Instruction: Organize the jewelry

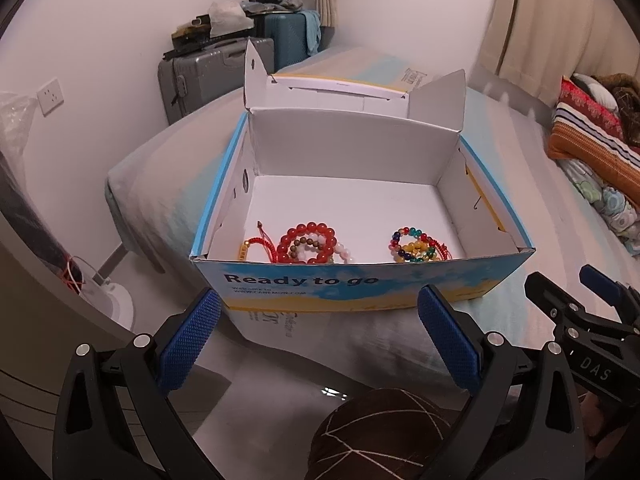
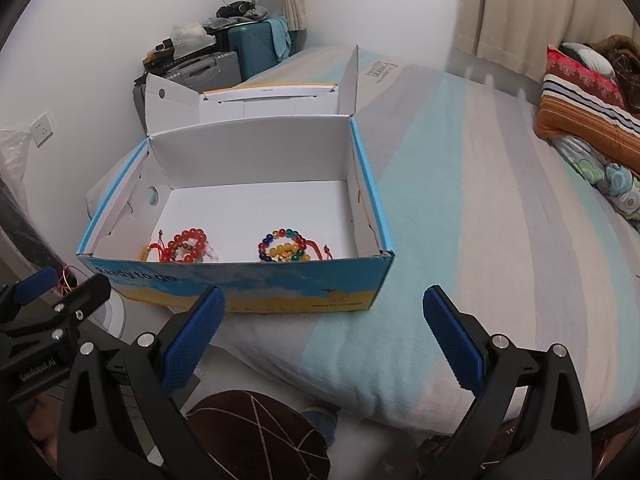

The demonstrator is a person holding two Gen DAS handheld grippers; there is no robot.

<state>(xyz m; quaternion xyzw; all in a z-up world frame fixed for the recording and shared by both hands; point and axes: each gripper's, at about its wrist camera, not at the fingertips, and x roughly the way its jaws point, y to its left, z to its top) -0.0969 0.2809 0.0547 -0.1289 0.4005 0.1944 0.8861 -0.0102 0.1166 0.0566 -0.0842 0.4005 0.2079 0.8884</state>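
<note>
An open blue and yellow cardboard box (image 1: 352,284) (image 2: 256,286) sits on the bed, lid folded back. Inside, by its near wall, lie two heaps of beaded bracelets. A red bead bracelet (image 1: 307,243) (image 2: 188,245) with smaller bracelets and a red cord lies on the left. A multicoloured bead bracelet (image 1: 416,245) (image 2: 286,246) over yellow beads lies on the right. My left gripper (image 1: 319,300) hangs open in front of the box's near wall, holding nothing. My right gripper (image 2: 323,300) is open too, off the box's front right corner above the bedspread.
The bed (image 2: 460,220) has a pale striped cover. Folded blankets and pillows (image 2: 592,120) are piled at its far right. Suitcases (image 1: 212,72) with clutter stand against the back wall. A brown patterned cushion (image 1: 380,432) is below the grippers, and a white fan base (image 1: 116,300) stands on the floor at left.
</note>
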